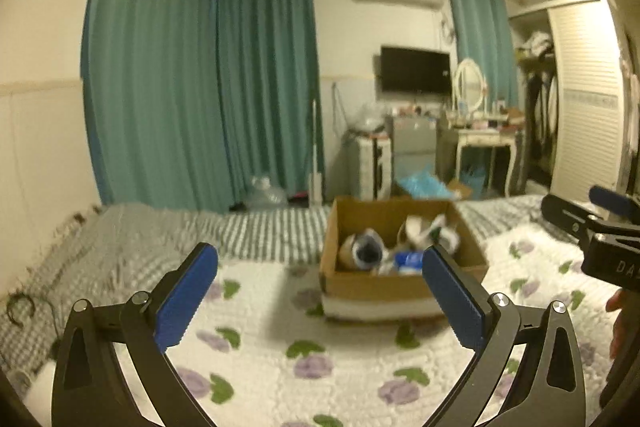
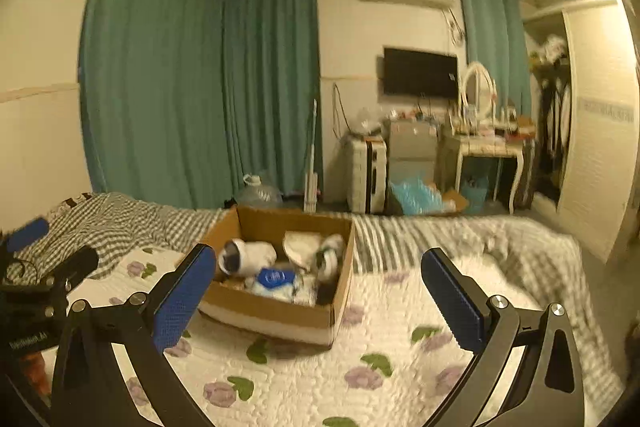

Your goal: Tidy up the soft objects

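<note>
A brown cardboard box [image 1: 404, 285] stands on the bed and also shows in the right wrist view [image 2: 276, 313]. Inside it lie several soft items: a white rolled piece with a dark opening [image 2: 248, 257], white and green bundles [image 2: 320, 251] and something with a blue label [image 2: 274, 277]. My left gripper [image 1: 320, 291] is open and empty, held above the quilt just before the box. My right gripper [image 2: 316, 295] is open and empty, to the right of the box's near corner. Each gripper shows at the edge of the other's view.
The bed has a white quilt with purple flowers [image 1: 312, 363] and a grey striped blanket [image 1: 256, 227] beyond it. Teal curtains [image 1: 200, 87], a suitcase [image 1: 374, 163], a dressing table [image 1: 484, 143], a wardrobe [image 1: 580, 95] and floor clutter stand past the bed.
</note>
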Motion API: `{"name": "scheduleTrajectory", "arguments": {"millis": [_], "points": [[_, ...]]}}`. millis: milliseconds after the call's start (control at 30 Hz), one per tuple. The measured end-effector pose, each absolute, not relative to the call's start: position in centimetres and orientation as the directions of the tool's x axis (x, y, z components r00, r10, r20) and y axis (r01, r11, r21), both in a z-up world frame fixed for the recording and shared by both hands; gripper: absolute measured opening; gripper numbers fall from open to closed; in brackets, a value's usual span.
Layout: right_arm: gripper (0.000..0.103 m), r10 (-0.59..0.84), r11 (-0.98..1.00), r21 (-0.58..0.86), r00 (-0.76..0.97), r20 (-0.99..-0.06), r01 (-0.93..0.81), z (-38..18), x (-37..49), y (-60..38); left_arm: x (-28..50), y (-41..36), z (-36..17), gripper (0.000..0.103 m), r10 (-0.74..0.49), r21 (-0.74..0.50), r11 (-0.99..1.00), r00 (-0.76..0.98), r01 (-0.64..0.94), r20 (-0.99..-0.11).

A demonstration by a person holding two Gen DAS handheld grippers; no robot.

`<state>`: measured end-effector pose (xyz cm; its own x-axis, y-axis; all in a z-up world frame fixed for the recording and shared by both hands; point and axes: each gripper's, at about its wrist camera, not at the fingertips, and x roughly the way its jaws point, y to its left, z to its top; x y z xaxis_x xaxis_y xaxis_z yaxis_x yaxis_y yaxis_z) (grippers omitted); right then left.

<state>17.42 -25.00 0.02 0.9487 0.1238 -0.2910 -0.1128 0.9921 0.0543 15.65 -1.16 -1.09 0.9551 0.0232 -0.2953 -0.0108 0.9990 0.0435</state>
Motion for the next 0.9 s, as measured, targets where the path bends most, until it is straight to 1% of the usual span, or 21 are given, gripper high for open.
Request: {"name": "scheduleTrajectory", "arguments": {"millis": [100,167,733,900], "points": [[0.103,0.101,0.995,0.043,0.941,-0.323,-0.092,-1.2,18.4,-24.8,16.1,-0.5,-2.0,0.103,-0.017,-0.008,1.000,0.941,0.015,-0.337],[0.103,0.093,0.996,0.033,0.945,-0.314,-0.087,-1.4,18.5,-24.5,16.3,-0.4,-2.3,0.103,-0.005,-0.007,1.000,0.937,0.003,-0.348],[0.103,0.111,0.994,0.021,0.935,-0.337,-0.111,-1.4,18.3,-23.5,15.5,-0.4,-2.1,0.103,-0.021,-0.016,1.000,0.937,0.017,-0.348],[0.103,0.114,0.993,0.014,0.936,-0.334,-0.117,-1.4,18.1,-23.1,15.4,-0.4,-2.1,0.103,-0.001,0.007,1.000,0.937,0.003,-0.349]]}}
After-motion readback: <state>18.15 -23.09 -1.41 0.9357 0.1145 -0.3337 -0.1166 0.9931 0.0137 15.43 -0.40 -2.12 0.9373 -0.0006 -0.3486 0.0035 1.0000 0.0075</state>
